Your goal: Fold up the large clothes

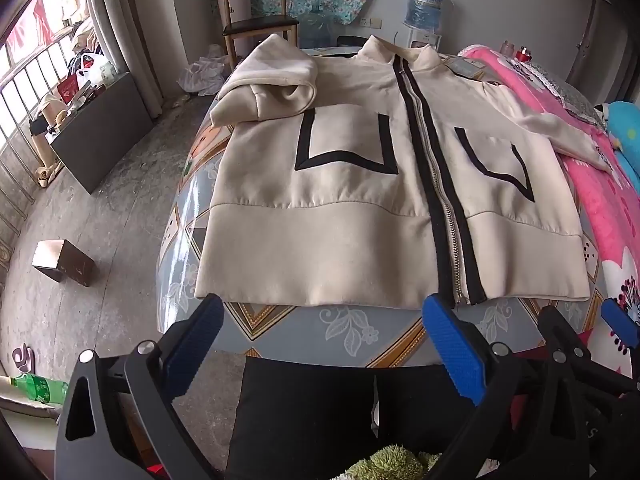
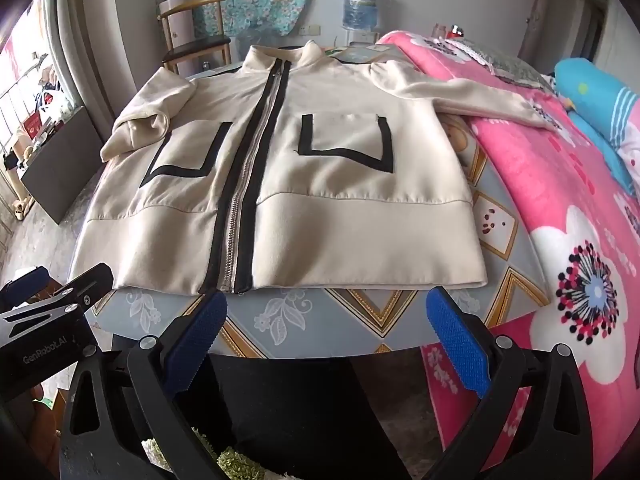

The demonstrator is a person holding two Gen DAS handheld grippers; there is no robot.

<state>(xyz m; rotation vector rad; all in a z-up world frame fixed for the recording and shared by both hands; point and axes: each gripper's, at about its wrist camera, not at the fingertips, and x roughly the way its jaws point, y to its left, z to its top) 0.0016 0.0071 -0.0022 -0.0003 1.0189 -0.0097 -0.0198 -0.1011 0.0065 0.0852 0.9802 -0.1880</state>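
Observation:
A cream zip-up jacket (image 1: 328, 236) with black pocket trim lies front-up on a patterned table (image 1: 348, 332); it also shows in the right wrist view (image 2: 340, 224). Its left sleeve (image 1: 272, 84) is folded in over the chest. Its right sleeve (image 2: 472, 96) lies stretched out onto the pink blanket. My left gripper (image 1: 320, 320) is open and empty just short of the hem, near the table's front edge. My right gripper (image 2: 326, 316) is open and empty, also just short of the hem. The zipper (image 2: 240, 216) is closed.
A pink flowered blanket (image 2: 580, 240) covers the bed on the right, with a blue pillow (image 2: 596, 96). A wooden chair (image 1: 256, 20) and a water bottle (image 1: 424, 4) stand behind the table. A dark cabinet (image 1: 100, 132) and a small box (image 1: 64, 264) are on the floor at left.

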